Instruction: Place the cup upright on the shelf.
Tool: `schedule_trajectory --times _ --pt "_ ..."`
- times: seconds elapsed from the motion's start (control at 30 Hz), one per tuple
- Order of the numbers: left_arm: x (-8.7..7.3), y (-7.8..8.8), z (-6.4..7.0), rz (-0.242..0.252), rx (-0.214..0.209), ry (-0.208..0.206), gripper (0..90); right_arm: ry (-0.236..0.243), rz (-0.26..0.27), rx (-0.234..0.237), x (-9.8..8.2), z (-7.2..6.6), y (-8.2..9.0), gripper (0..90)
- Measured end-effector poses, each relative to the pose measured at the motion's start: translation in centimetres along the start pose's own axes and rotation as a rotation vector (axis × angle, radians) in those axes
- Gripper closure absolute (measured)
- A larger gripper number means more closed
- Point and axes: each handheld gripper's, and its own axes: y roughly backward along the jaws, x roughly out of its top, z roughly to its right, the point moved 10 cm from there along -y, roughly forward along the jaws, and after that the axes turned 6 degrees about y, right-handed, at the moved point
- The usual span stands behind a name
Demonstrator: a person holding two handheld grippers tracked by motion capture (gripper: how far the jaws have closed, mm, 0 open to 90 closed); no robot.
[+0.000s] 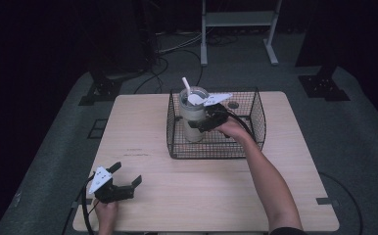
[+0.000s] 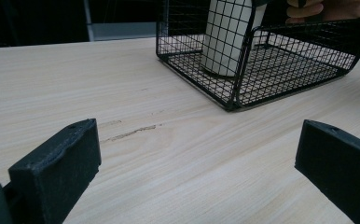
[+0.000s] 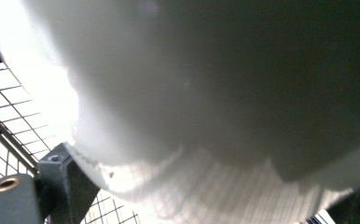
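My right hand-held gripper clamps the white cup — standing upright inside the wire basket at the worktop's far side, a white spoon in it; my left hand-held gripper rests near the front edge — jaws wide apart, holding nothing.

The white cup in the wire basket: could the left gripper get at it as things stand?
Probably not easily. The left gripper rests open at the table's near edge, apart from the wire basket. The right gripper already clamps the white cup, and the basket's mesh wall blocks a sideways approach; only the top is free.
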Motion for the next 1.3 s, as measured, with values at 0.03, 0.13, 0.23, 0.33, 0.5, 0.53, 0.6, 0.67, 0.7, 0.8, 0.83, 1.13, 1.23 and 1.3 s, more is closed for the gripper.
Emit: schedule_trajectory --times 0.03,0.13,0.23,0.33,0.5,0.53,0.6,0.67,0.7,0.8,0.83,1.13,1.23,1.3 --pt "0.0 0.0 0.0 0.000 0.000 0.000 0.0 0.003 -0.001 -0.001 0.0 0.0 0.0 8.1" --pt "0.0 0.0 -0.1 0.002 -0.001 0.003 0.0 0.006 -0.004 -0.003 0.0 0.1 0.2 8.1" --pt "0.0 0.1 -0.1 0.005 -0.002 0.007 0.0 0.011 -0.006 -0.005 -0.1 0.1 0.3 8.1" --pt "0.0 0.1 -0.1 0.004 -0.002 0.004 0.0 0.008 -0.002 -0.008 0.0 0.2 0.7 8.1" --pt "0.0 0.0 0.0 0.002 0.000 0.002 0.0 0.015 -0.006 -0.004 0.1 0.3 1.5 8.1" --pt "0.0 0.0 0.0 0.002 0.000 0.002 0.0 0.018 -0.004 -0.004 0.1 0.3 1.7 8.1" --pt "0.0 0.0 0.0 0.001 0.000 0.001 0.0 0.016 -0.010 -0.010 0.1 0.3 1.9 8.1" --pt "0.0 0.0 0.0 0.002 0.000 0.002 0.0 0.014 -0.006 -0.008 0.2 0.3 2.1 8.1" --pt "0.0 0.0 0.0 0.002 0.000 0.002 0.0 0.012 -0.008 -0.008 0.2 0.2 2.2 8.1" --pt "0.0 0.0 0.0 0.002 0.001 0.002 0.0 0.013 -0.015 -0.008 0.3 0.2 2.6 8.1" --pt "0.0 0.0 0.0 0.001 0.001 0.002 0.0 0.012 -0.014 -0.008 0.3 0.2 2.7 8.0" --pt "0.0 0.0 0.0 0.000 0.002 0.001 0.0 0.005 -0.008 -0.026 0.7 0.4 4.3 8.1" --pt "0.0 0.0 0.0 -0.001 0.002 0.000 0.0 0.002 -0.007 -0.039 0.8 0.7 4.9 8.1" --pt "0.0 0.0 0.0 -0.001 0.002 0.000 0.0 -0.013 -0.011 -0.045 0.8 0.9 5.4 8.1"
